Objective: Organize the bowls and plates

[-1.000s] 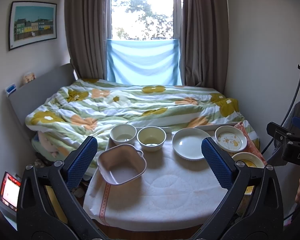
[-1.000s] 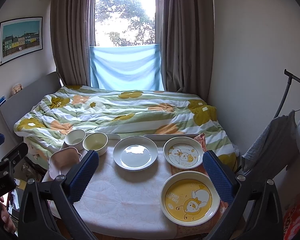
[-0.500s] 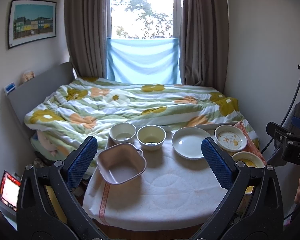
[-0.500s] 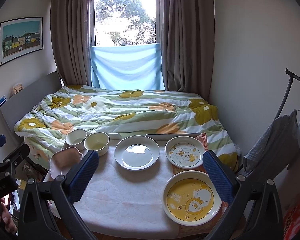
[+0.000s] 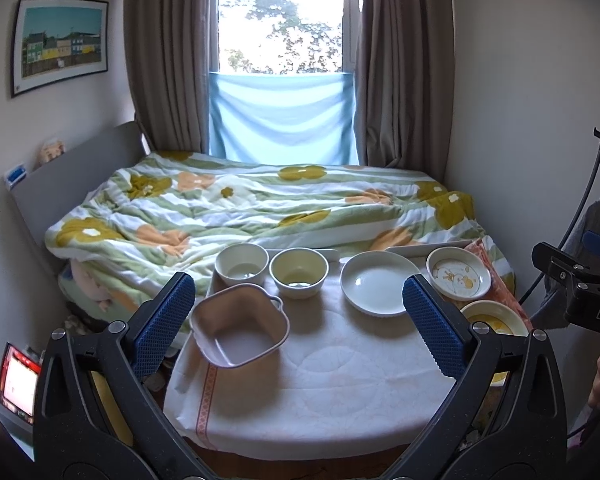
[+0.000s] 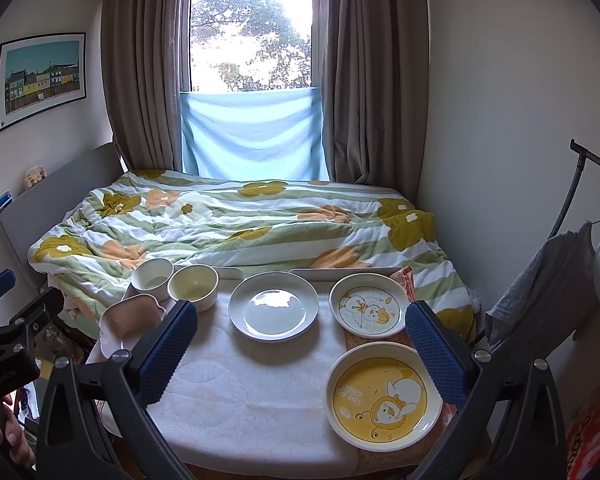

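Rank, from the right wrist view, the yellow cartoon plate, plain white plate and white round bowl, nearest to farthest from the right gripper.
1. Yellow cartoon plate, front right, below the right gripper.
2. Plain white plate, centre.
3. White round bowl, far left, by the bed.

I find the near centre of the table (image 6: 252, 392) bare cloth, lower middle of the right wrist view. The yellow plate (image 6: 384, 394) blocks lower right, the pink square bowl (image 5: 240, 330) centre left; a bed (image 6: 236, 228) borders the far edge.
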The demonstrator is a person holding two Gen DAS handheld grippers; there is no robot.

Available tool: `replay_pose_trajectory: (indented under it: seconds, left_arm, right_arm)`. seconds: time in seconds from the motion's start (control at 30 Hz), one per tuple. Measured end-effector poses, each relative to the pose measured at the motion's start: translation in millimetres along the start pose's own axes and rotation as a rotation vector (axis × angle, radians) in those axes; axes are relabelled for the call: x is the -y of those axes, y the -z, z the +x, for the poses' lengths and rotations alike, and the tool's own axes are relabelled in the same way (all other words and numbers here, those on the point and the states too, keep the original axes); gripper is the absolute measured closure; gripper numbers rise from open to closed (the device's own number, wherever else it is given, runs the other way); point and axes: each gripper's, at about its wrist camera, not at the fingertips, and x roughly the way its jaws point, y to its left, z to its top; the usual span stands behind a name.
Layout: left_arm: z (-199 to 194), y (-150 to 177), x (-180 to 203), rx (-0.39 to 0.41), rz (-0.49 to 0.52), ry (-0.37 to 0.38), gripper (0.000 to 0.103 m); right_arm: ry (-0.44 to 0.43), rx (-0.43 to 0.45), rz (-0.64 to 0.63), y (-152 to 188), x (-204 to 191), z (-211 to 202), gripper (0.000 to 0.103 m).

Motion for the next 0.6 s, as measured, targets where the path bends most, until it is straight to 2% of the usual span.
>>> replay_pose_trajectory:
  seconds: [0.3, 0.47, 0.6]
  left_arm:
    - [22, -12, 4, -0.074, 0.038, 0.052, 0.0]
    - [66, -3, 36, -0.171, 0.143, 0.16, 0.0]
    - [101, 15, 78, -0.239, 0.211, 0.243, 0.0]
  right_arm:
    - [0.017, -0.047, 0.036, 3, 8, 6, 0.0]
    - [0.02, -0.095, 0.147, 26, 42, 25, 0.0]
    - [0.066, -0.159, 0.233, 59, 85, 46, 0.0]
